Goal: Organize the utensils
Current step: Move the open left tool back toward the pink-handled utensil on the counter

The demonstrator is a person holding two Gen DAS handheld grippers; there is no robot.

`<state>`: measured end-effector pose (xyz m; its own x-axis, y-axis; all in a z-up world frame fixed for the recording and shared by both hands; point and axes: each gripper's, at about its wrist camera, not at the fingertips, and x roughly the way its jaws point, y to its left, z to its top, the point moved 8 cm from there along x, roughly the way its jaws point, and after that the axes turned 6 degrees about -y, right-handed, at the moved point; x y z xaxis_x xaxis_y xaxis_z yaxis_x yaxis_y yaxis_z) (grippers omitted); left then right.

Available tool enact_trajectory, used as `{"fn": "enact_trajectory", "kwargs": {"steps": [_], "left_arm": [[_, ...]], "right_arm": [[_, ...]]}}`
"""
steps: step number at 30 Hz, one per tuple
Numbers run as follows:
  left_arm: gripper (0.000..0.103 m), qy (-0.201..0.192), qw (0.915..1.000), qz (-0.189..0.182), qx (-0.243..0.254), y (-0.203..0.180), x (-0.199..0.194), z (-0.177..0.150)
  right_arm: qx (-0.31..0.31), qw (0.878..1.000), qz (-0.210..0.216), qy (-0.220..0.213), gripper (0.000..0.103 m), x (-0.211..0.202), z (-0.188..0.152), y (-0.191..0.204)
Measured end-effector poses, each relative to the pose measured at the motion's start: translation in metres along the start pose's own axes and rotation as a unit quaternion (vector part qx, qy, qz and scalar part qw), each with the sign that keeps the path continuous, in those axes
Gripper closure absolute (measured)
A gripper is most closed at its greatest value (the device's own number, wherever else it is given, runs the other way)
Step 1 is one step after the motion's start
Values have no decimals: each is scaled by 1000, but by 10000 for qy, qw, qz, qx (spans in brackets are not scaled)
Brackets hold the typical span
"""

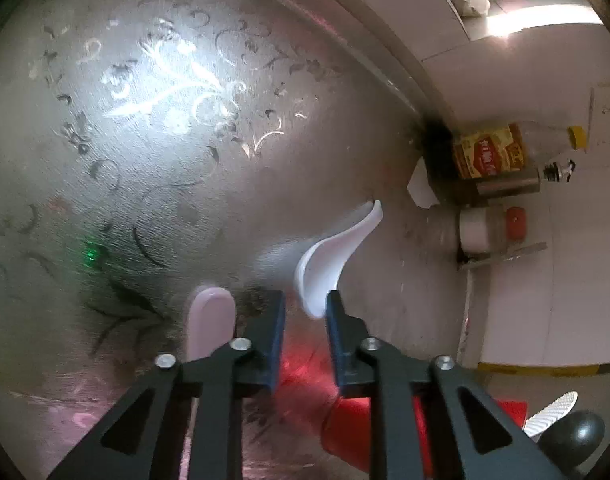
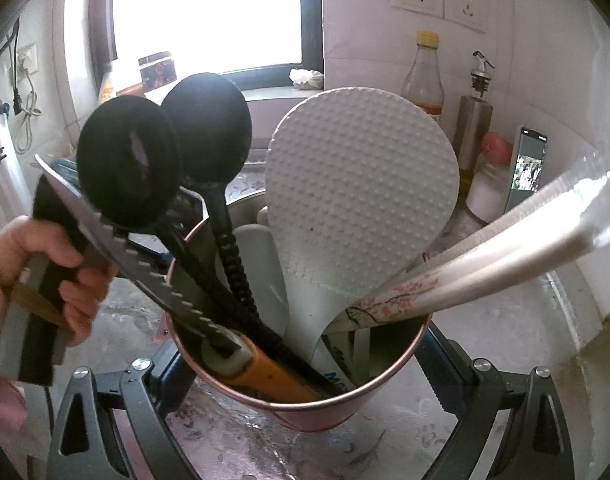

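In the left wrist view my left gripper (image 1: 305,312) hangs just above the counter, jaws a small gap apart and nothing between them. A white soup spoon (image 1: 337,256) lies just past its right finger (image 1: 337,320). A pale pink handle (image 1: 211,320) lies left of the left finger. In the right wrist view my right gripper (image 2: 301,356) grips a pink metal utensil cup (image 2: 305,408) between its blue fingers. The cup holds two black ladles (image 2: 129,168), a white rice paddle (image 2: 357,184), a serrated knife (image 2: 145,272) with an orange handle, and wrapped chopsticks (image 2: 485,260).
Bottles and jars (image 1: 493,160) stand at the counter's wall edge. An oil bottle (image 2: 425,76), a steel dispenser (image 2: 475,120) and a phone (image 2: 527,164) stand behind the cup. A hand (image 2: 65,280) holds the left gripper beside the cup. The red cup base (image 1: 345,432) shows below my left fingers.
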<state>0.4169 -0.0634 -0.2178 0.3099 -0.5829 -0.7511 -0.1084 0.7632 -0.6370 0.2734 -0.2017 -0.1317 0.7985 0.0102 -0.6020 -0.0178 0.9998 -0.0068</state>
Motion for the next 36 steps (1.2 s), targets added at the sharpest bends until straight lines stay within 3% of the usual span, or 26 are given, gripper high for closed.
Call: {"fn": "enact_trajectory", "kwargs": {"steps": [3,6,9,12,15,23,26,30,32,36], "left_arm": [[97,-136,9999,32,-82,0,5,2],[98,-340,9993,73,-147,0,7,6],[99,-579,9974,415,125,1,-2,10],[99,-905,9935,524,441,-3,-25,16],[99,-1352,9833,708,989,-20,-57,21],[99,-2512,9326,626,2514,-94,-169,5],[99,-2742,9010,666,3294,-126,-204,-15],[99,-2734,8635,782,4165,-160,-219,-40],[99,-2707,8537,721,4390,-173,-219,-51],[99,-2669,8429,631,4630,-185,-220,-65]], "right_arm": [[4,10000,-10,1,5,0,1,1],[17,10000,-13,5,5,1,2,2],[30,10000,-8,8,5,-1,1,1],[45,10000,11,9,5,0,1,0],[39,10000,24,9,5,1,1,-1],[79,9999,95,6,5,2,1,-3],[97,9999,120,7,5,2,1,-3],[110,9998,156,8,5,3,1,-4],[115,9998,170,8,5,3,2,-4],[113,9997,196,5,5,2,1,-5]]}}
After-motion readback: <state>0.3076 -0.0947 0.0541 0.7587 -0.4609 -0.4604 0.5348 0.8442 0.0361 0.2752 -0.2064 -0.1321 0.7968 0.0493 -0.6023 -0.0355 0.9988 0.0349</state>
